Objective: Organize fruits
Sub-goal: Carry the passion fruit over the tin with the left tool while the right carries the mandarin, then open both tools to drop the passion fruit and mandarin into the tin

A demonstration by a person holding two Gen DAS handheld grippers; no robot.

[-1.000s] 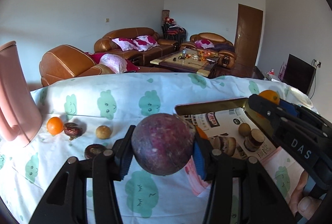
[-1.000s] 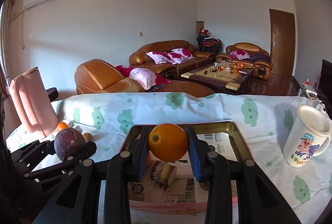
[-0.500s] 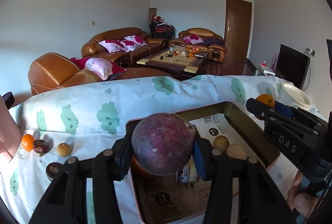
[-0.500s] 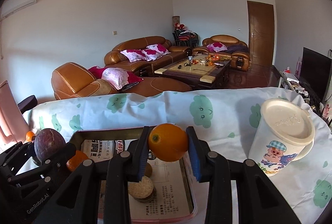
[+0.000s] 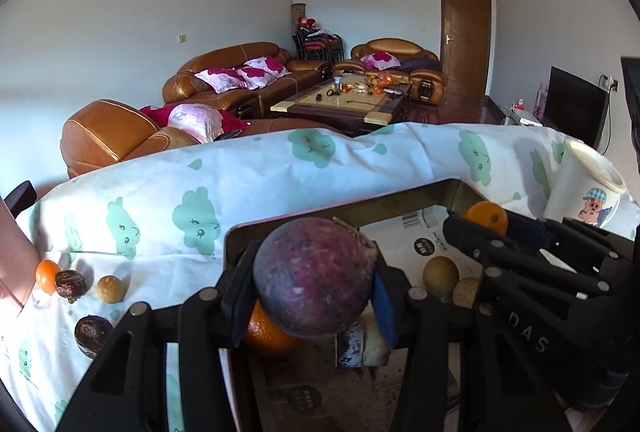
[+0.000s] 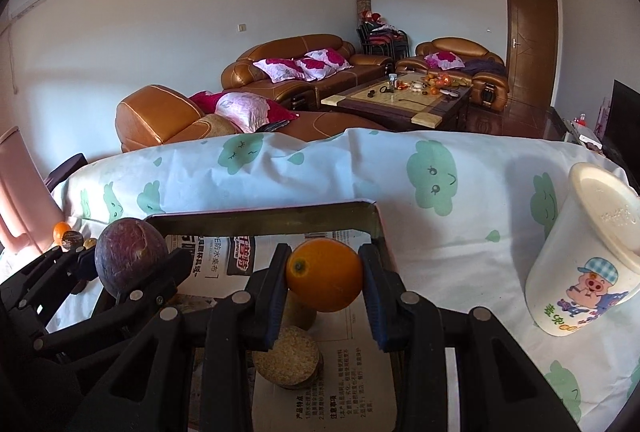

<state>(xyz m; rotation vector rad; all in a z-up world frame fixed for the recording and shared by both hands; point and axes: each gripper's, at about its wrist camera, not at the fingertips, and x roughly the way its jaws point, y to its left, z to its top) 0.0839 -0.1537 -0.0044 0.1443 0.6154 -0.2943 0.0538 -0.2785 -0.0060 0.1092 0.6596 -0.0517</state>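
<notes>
"DAS" is moulded on the side of my right claw (image 5: 486, 228), seen from the left wrist camera. The newspaper (image 6: 212, 264) lining the tray (image 6: 264, 218) carries Chinese print; I can read "防水" in a headline near the tray's far edge, the rest is too small. The cup (image 6: 576, 276) at the desk's right edge has Chinese characters under its pig cartoon, not legible.

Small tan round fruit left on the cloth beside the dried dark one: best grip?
Take the tan round fruit across its widest middle, coming from above. It is a small ball lying free on the cloth, with the dark dried fruit close on its left, so keep the fingers front and back.
</notes>
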